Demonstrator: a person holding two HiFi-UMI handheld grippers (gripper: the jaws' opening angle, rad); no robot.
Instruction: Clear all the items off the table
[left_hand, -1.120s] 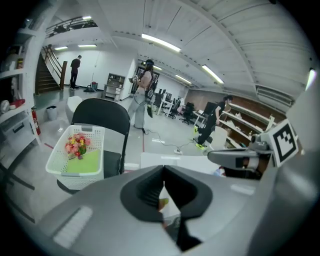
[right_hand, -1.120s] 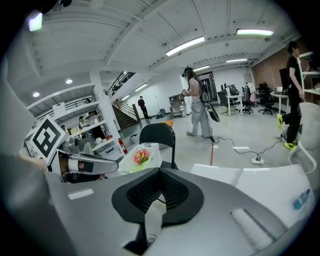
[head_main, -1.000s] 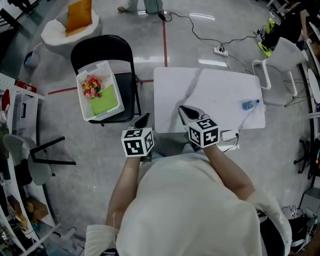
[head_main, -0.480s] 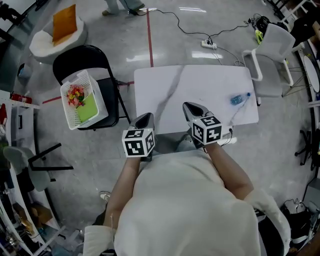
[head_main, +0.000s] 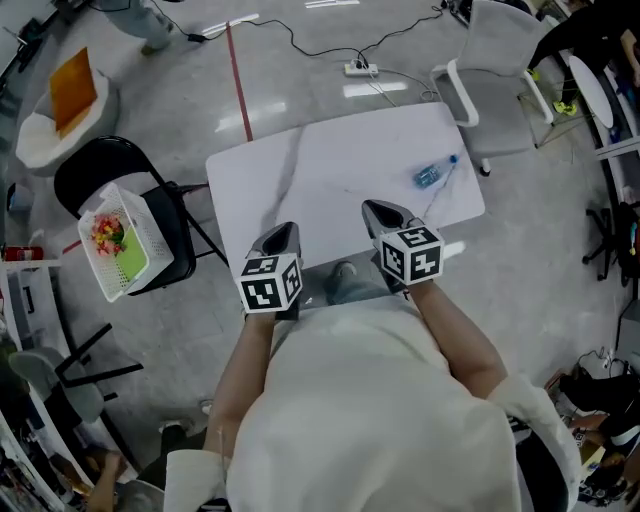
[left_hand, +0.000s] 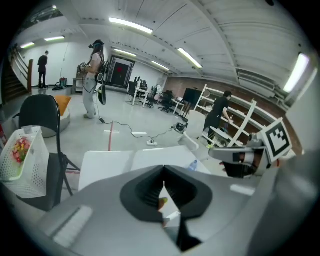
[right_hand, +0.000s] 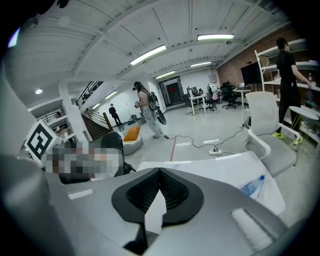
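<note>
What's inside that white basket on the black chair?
The white basket holds pink-red flowers and a flat green thing. Whatever lies beneath them is covered.

One white tabletop (head_main: 330, 170) carried one water bottle (head_main: 432, 175), toward two o'clock. Two grippers were in view, the left gripper (head_main: 283, 233) and the right gripper (head_main: 375, 211) (one marker cube on each). There were two chairs: one black folding chair (head_main: 95, 165) at nine o'clock and one white chair (head_main: 500, 50) at one o'clock. One white basket (head_main: 150, 225) sat on the black one. One power strip (head_main: 360, 69) lay on the floor at twelve o'clock, and one orange cushion (head_main: 72, 88) showed at ten o'clock.
</note>
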